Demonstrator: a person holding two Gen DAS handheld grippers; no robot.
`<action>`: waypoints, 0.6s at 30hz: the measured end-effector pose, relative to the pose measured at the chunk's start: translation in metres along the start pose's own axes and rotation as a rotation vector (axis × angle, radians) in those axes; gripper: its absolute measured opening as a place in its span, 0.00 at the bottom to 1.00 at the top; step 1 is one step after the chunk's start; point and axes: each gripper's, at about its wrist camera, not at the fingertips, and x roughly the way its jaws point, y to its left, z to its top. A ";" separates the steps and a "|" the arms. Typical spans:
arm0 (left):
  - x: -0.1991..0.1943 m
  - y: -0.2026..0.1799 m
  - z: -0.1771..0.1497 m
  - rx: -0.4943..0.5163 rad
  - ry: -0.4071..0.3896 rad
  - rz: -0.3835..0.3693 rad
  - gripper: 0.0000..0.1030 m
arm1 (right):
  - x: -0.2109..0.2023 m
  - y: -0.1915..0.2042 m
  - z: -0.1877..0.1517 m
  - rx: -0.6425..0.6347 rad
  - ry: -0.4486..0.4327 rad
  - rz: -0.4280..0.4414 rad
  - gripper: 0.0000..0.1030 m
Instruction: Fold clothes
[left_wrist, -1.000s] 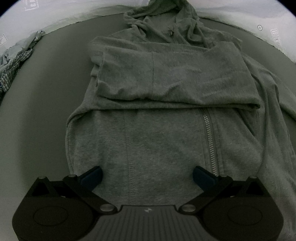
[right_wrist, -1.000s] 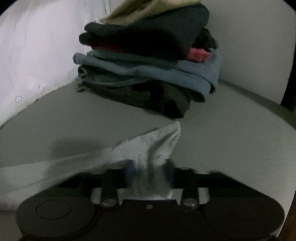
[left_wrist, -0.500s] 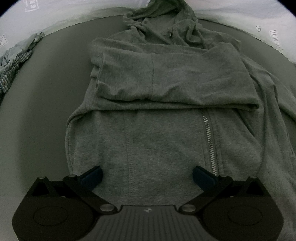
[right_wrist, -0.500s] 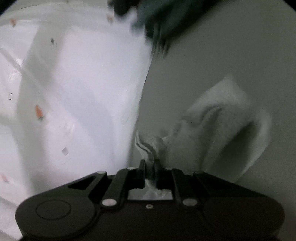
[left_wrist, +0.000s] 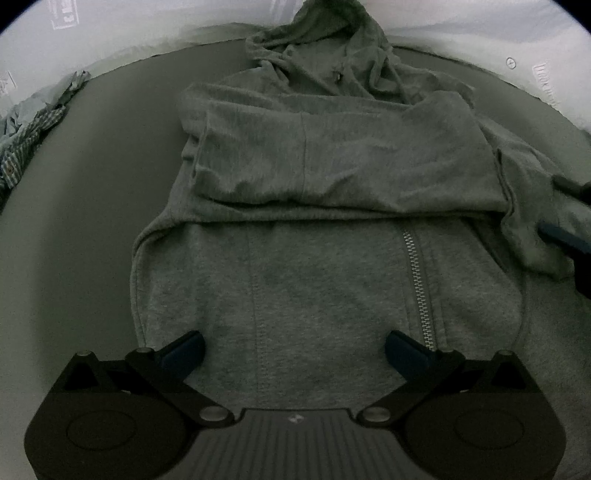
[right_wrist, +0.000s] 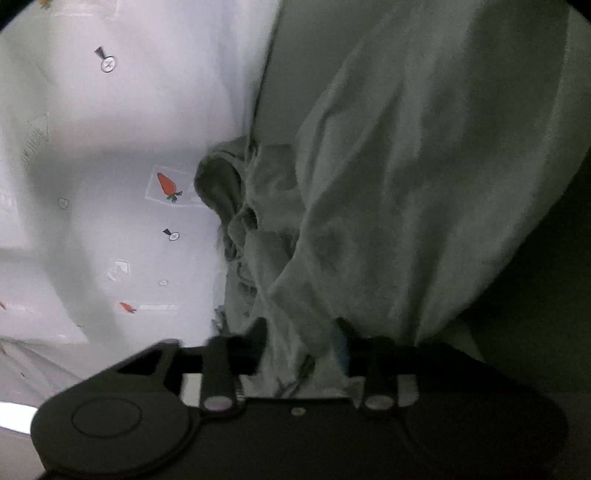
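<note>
Hoodie: a grey zip hoodie (left_wrist: 314, 280) is lying flat on a dark table (left_wrist: 74, 221), hood at the far end, hem nearest the camera.
Sleeve: one sleeve (left_wrist: 332, 162) is lying folded across the chest.
Left gripper: the left gripper (left_wrist: 294, 349) is hovering over the hem with its jaws spread wide, holding nothing.
Right gripper: the right gripper (right_wrist: 301, 349) is pinching a bunch of grey hoodie cloth (right_wrist: 388, 184) between its fingers; it is showing at the right edge of the left view.
Shirt: a checked shirt (left_wrist: 29, 122) is lying crumpled at the far left.
Sheet: a white printed sheet (right_wrist: 110, 166) is bordering the table.
</note>
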 end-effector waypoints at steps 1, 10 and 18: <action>0.000 0.000 0.000 -0.001 0.001 0.000 1.00 | -0.006 0.007 0.002 -0.045 -0.018 -0.010 0.53; 0.001 -0.005 0.013 0.003 0.033 -0.002 0.99 | -0.071 0.072 0.010 -0.729 -0.413 -0.437 0.99; -0.023 -0.043 0.039 0.116 -0.074 -0.196 0.98 | -0.089 0.016 0.020 -0.884 -0.445 -0.767 1.00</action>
